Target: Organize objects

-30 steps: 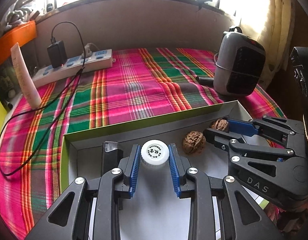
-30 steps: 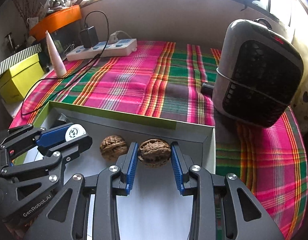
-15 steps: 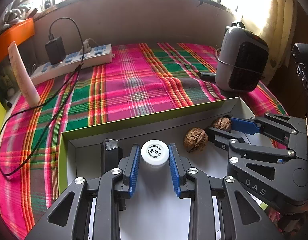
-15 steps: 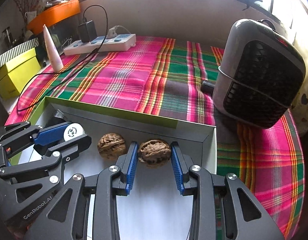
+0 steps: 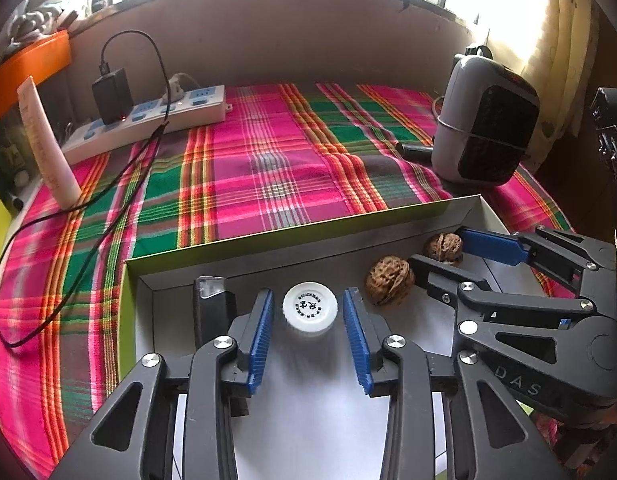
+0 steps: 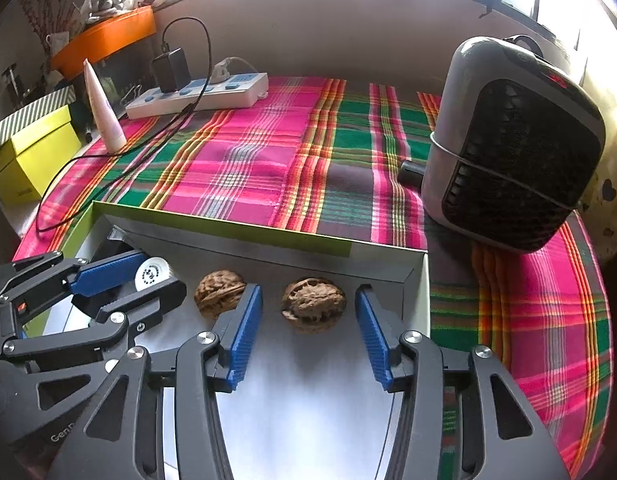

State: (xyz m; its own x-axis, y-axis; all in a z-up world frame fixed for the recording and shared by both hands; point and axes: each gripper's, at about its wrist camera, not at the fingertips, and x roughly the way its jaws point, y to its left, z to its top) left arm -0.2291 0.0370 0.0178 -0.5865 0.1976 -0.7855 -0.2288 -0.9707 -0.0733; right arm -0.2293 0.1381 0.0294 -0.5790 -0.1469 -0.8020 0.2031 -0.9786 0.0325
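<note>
A white bottle cap (image 5: 310,308) sits in a shallow white box with a green rim (image 5: 268,240). My left gripper (image 5: 308,298) straddles the cap; its jaws are opening, with a gap on each side of the cap. In the right wrist view a walnut (image 6: 313,304) lies on the box floor near the rim (image 6: 228,228). My right gripper (image 6: 308,294) is around it, jaws opening, pads off the shell. A second walnut (image 6: 219,293) lies just outside the right gripper's left finger, between the two grippers. The left gripper (image 6: 158,274) shows at the left edge.
A black object with a clear top (image 5: 212,308) stands in the box's far left corner. On the plaid cloth are a grey heater (image 6: 512,148) at the right, a power strip (image 6: 196,98) with charger and trailing cable, and a white tube (image 6: 104,112). A yellow box (image 6: 32,152) sits at far left.
Both grippers' jaws have spread apart. The left has let go of the bottle cap and the right has let go of the walnut; both things stay on the box floor.
</note>
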